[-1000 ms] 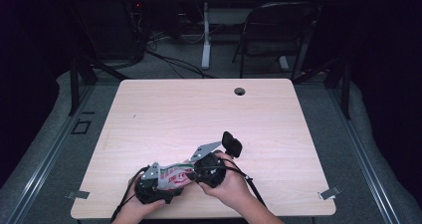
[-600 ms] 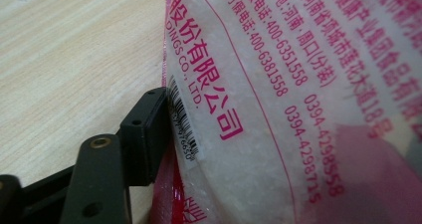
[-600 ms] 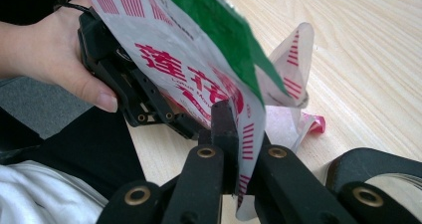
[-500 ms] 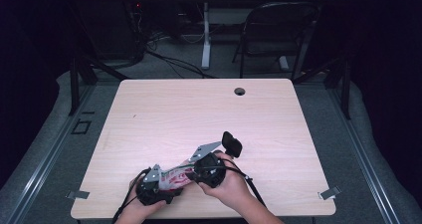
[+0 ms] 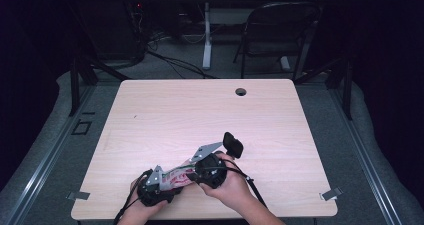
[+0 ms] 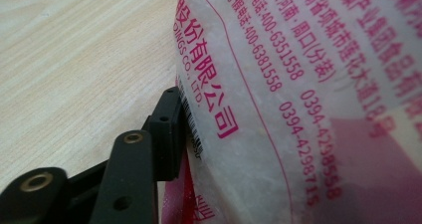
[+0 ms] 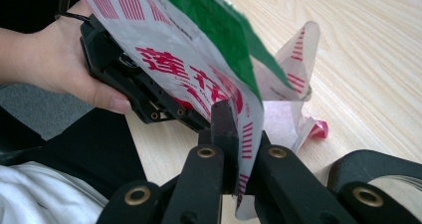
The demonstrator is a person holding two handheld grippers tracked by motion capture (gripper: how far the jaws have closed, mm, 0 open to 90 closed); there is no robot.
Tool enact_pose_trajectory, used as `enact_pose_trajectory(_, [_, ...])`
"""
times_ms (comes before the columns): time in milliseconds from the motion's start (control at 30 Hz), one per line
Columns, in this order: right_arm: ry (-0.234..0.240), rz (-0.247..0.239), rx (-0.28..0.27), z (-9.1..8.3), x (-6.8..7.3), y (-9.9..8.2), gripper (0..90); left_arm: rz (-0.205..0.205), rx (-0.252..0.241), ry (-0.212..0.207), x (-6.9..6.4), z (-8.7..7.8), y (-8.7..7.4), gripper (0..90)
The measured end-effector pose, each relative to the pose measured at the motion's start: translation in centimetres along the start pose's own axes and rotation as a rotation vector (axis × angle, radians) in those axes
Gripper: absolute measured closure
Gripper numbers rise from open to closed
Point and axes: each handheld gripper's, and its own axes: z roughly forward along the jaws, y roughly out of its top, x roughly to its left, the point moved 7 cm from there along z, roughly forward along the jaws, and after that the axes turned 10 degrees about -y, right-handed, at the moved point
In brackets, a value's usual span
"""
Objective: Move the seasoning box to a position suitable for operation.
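- We see both hands at the near edge of the pale wooden worktop, left of its middle, forearms coming in from the bottom of the high view.
- Between them lies a crinkled white plastic packet printed with red characters and a green patch, stretched from the left hand-held gripper to the right hand-held gripper.
- Our left hand lies low and near, gripper pointing right and slightly far.
- Its jaws have just been closing with the packet between them; one black jaw lies against the packet's edge, but we cannot tell whether both pads press yet.
- Our right hand wraps its gripper from the right, pointing left.
- In the right gripper view its jaws are pinched tight on the packet's lower edge, the film rising upward from them.
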Motion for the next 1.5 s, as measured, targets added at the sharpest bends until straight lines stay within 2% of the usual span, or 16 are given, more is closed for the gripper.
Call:
enact_pose_trajectory(33, [0.000,0.000,-0.001,0.0,0.0,0.0,90.0,0.002,0.000,0.015,0.0,0.0,0.0,54.8])
enact_pose_trajectory(67, [0.000,0.000,-0.001,0.0,0.0,0.0,90.0,0.004,0.003,0.004,0.0,0.0,0.0,55.6])
enact_pose_trajectory(733, [0.008,0.012,-0.010,-0.3,-0.1,0.1,90.0,0.025,0.020,0.029,-0.2,-0.2,0.4,60.2])
enact_pose_trajectory(1100, [0.011,0.015,-0.019,-0.5,-0.2,0.1,90.0,0.060,0.024,0.067,-0.2,-0.6,0.7,61.6])
enact_pose_trajectory(1400, [0.009,0.013,-0.035,-0.8,-0.3,0.3,90.0,0.100,0.013,0.118,-0.1,-0.9,1.2,62.1])
enact_pose_trajectory(1500, [0.008,0.015,-0.035,-0.8,-0.4,0.3,90.0,0.107,0.021,0.119,-0.1,-1.0,1.2,62.3])
